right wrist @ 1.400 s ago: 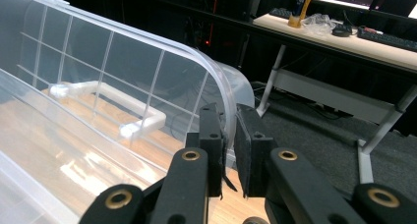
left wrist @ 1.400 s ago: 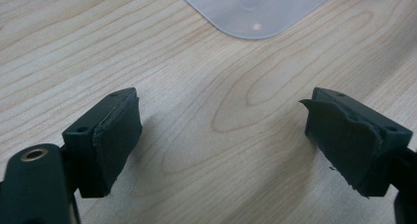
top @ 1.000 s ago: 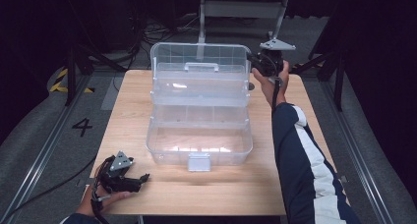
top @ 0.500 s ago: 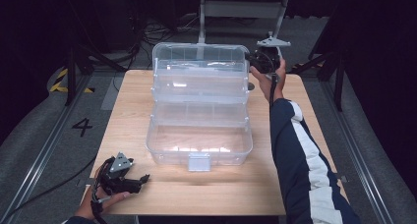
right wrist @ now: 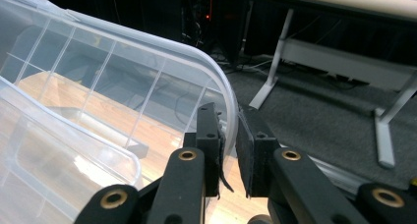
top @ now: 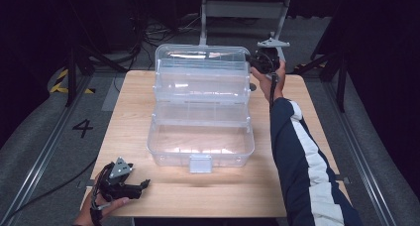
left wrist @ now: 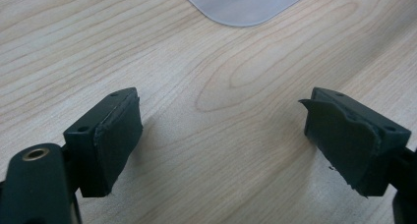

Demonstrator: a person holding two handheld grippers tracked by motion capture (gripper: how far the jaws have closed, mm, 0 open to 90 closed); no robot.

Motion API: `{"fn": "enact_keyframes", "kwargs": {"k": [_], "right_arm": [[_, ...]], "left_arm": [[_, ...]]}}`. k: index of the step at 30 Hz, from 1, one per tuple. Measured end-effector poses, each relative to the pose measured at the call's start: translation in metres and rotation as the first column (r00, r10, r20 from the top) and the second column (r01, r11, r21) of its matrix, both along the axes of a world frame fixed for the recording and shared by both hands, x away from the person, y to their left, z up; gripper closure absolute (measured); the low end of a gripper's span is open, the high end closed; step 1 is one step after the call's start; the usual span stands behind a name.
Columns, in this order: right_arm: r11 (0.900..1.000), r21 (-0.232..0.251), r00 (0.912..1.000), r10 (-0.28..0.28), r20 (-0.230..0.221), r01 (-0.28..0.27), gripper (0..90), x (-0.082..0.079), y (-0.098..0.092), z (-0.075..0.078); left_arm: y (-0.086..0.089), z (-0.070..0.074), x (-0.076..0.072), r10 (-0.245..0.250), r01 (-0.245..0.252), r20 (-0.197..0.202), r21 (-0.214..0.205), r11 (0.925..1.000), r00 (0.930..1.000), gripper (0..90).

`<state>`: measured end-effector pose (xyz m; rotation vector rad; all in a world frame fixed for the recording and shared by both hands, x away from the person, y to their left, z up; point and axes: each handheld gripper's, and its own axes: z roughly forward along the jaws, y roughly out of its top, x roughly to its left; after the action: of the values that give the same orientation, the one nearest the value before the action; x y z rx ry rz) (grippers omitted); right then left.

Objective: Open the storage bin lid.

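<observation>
Clear tiered box (top: 200, 112) opened, trays seen empty; lid rim (right wrist: 223, 94) pinched by right hand-held gripper (right wrist: 228, 150); left hand-held gripper (left wrist: 221, 135) spread, nothing held

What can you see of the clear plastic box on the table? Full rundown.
The clear plastic tiered storage box stands open near the middle of the light wooden table. Its raised lid, ribbed like a grid, stands at the far side above stepped trays; the deep bottom bin looks empty and carries a latch tab on its near wall. The right gripper has its fingers shut on the lid's right rim. The left gripper rests apart from it.
</observation>
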<state>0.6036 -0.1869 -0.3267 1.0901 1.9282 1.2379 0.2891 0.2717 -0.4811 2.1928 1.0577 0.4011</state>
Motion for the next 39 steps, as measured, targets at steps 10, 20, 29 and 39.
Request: {"fn": "enact_keyframes", "kwargs": {"k": [10,20,29,39], "right_arm": [[0.9999,0.003,0.9978,0.01,-0.065,-0.01,79.9,0.017,-0.001,-0.01],[0.9999,-0.01,0.9954,-0.009,-0.095,0.008,79.0,0.026,0.002,-0.024],[0.9999,0.005,0.9939,-0.01,-0.11,0.011,78.7,0.03,0.001,-0.031],[0.9991,-0.032,0.9895,-0.033,-0.141,0.028,77.3,0.035,0.004,-0.044]], "left_arm": [[0.0,0.0,0.002,0.004,-0.004,0.004,0.001,1.0,1.0,14.6],[0.0,0.0,0.002,0.003,-0.003,0.0,0.001,1.0,1.0,14.6],[-0.001,-0.001,0.002,0.006,-0.006,0.007,-0.006,1.0,1.0,14.6],[0.0,-0.001,0.003,0.004,-0.004,0.008,-0.003,1.0,1.0,14.6]]}}
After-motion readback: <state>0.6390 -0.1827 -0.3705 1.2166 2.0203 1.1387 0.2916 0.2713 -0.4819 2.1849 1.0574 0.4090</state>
